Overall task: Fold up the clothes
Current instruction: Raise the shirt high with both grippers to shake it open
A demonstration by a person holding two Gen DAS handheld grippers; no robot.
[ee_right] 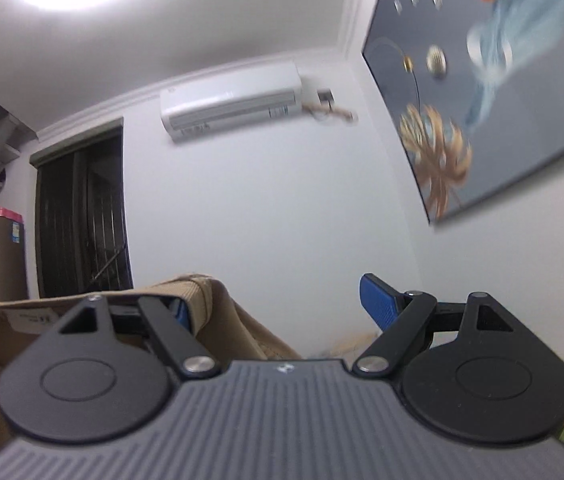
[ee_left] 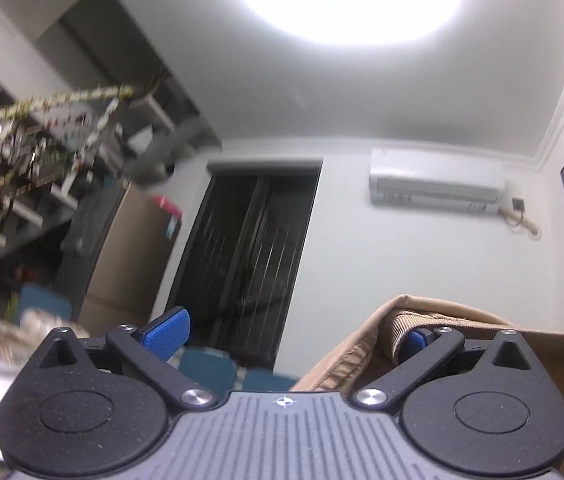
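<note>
Both claws point slightly upward toward the far wall, so neither camera shows a table or any surface beneath them.

Left claw (ee_left: 294, 336): the jaws stand wide apart. The tan garment (ee_left: 394, 332) hangs over the right-hand finger only, its ribbed band wrapped round the blue pad (ee_left: 416, 340). The opposite pad is bare. Nothing is pinched; the cloth is hooked, not clamped.

Right claw (ee_right: 278, 306): the jaws are likewise spread. The same garment (ee_right: 210, 300) drapes over its left-hand finger, and the other pad (ee_right: 378, 300) is free.

Judged from this, you are stretching the garment between the two inner fingers to spread it out before a fold. A hooked edge can slip off, so keep tension even.

Only the right wrist view shows the label (ee_right: 32, 318) inside the garment and the wall picture (ee_right: 482, 100). Only the left wrist view shows the cluttered shelves (ee_left: 22, 152). Both show the air conditioner (ee_left: 434, 184).
</note>
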